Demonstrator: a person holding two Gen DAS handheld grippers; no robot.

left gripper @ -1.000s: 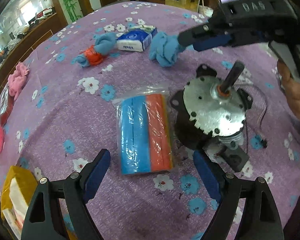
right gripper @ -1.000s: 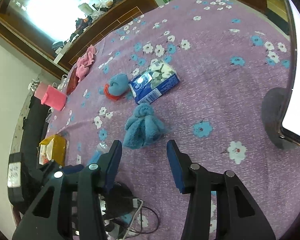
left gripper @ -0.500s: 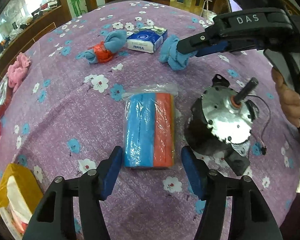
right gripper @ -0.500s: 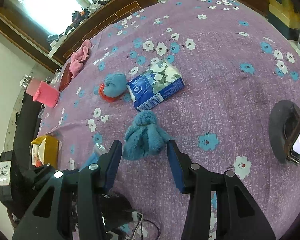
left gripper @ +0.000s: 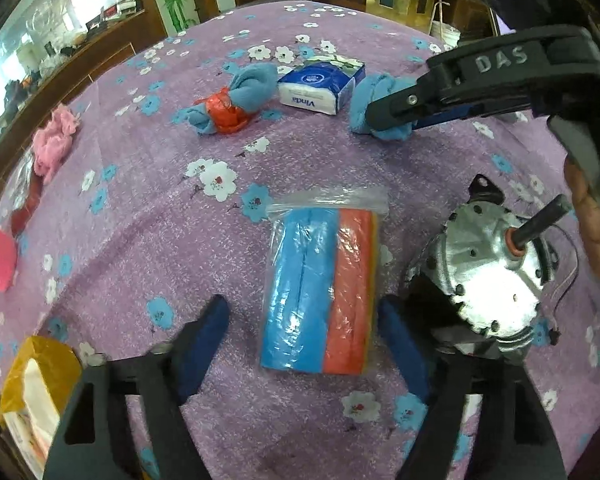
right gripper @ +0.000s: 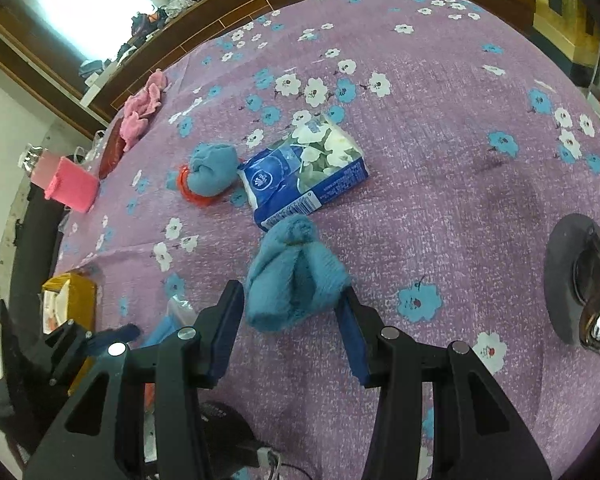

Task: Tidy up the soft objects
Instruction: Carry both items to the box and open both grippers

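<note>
A blue knotted cloth (right gripper: 294, 276) lies on the purple flowered tablecloth. My right gripper (right gripper: 290, 314) is open with a finger on each side of the cloth's near end; it also shows in the left wrist view (left gripper: 388, 118), over the same cloth (left gripper: 366, 96). A clear bag of blue and orange sponges (left gripper: 324, 292) lies in front of my left gripper (left gripper: 304, 340), which is open, its fingers either side of the bag's near end. A blue and red knotted cloth (left gripper: 236, 102) and a Vinda tissue pack (left gripper: 322, 84) lie farther back.
A metal motor with a black shaft (left gripper: 496, 276) stands right of the sponge bag. A pink cloth (left gripper: 54, 140), a pink block (right gripper: 70, 186) and a yellow packet (left gripper: 36, 384) sit at the left. A dark round object (right gripper: 576, 276) lies at the right.
My right gripper has moved forward so the blue cloth now sits between its fingers. My left gripper has narrowed and come closer to the sponge bag.
</note>
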